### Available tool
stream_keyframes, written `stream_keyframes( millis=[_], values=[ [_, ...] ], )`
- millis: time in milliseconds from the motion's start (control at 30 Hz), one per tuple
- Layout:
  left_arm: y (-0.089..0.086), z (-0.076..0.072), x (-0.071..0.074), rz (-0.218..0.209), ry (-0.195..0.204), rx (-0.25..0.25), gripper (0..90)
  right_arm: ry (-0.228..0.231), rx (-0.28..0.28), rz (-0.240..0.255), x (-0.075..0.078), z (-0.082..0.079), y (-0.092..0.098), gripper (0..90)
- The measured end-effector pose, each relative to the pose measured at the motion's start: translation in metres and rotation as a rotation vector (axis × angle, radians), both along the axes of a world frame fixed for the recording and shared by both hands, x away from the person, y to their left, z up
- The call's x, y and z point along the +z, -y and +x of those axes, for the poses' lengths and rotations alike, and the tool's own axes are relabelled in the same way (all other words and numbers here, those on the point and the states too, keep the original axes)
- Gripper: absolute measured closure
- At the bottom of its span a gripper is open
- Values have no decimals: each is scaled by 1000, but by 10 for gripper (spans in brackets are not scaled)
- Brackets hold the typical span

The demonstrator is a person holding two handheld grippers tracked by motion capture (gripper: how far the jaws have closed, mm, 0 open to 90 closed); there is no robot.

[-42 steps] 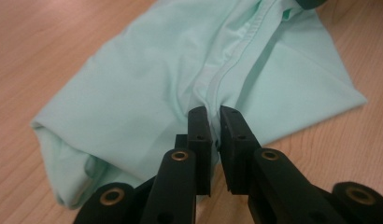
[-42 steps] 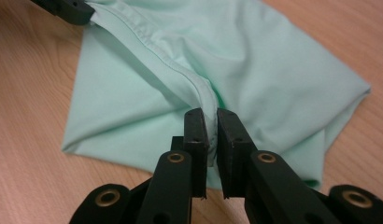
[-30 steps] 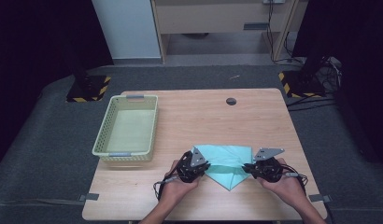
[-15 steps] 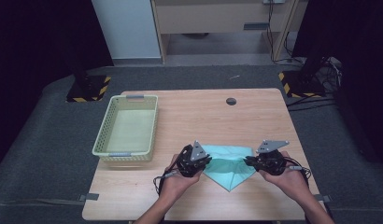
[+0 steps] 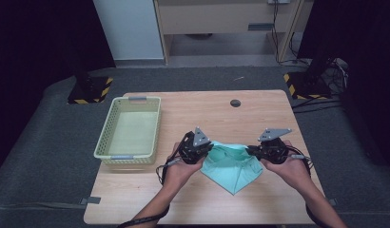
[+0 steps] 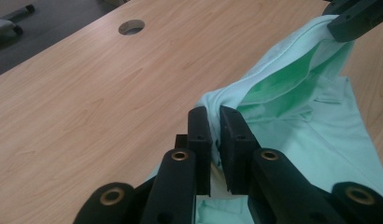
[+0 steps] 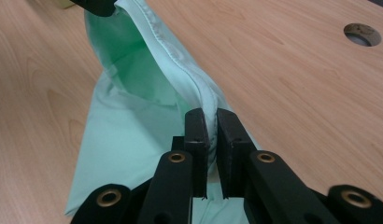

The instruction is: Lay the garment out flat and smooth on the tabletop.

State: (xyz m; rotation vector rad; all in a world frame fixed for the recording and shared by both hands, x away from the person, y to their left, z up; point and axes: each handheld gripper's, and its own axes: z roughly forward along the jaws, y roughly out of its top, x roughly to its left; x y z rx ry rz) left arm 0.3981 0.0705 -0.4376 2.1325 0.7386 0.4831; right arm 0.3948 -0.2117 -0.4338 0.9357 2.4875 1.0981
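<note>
Both claws, left claw [image 5: 208, 148] and right claw [image 5: 250, 151], grip the green cloth's [image 5: 233, 172] hem. Lift level; keep the hem taut over the desk [image 5: 193, 111].

A pale yellow-green plastic basket [image 5: 128, 127] with perforated walls sits on the left part of the light wooden counter [image 5: 193, 107], whose far edge has a small round cable hole [image 5: 235, 102], with grey carpeted floor [image 5: 45, 156] around and two black-and-yellow striped stand bases [image 5: 91, 90] beyond.
</note>
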Motion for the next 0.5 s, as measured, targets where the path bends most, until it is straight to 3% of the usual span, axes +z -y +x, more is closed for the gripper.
stream_keyframes(
  millis=[100, 500],
  values=[
    [1, 8, 6, 2, 3, 10, 830, -1, -11, 15, 4, 9, 0, 838],
    [9, 50, 11, 17, -16, 58, 830, -16, -44, -5, 14, 47, 1, 837]
  ],
)
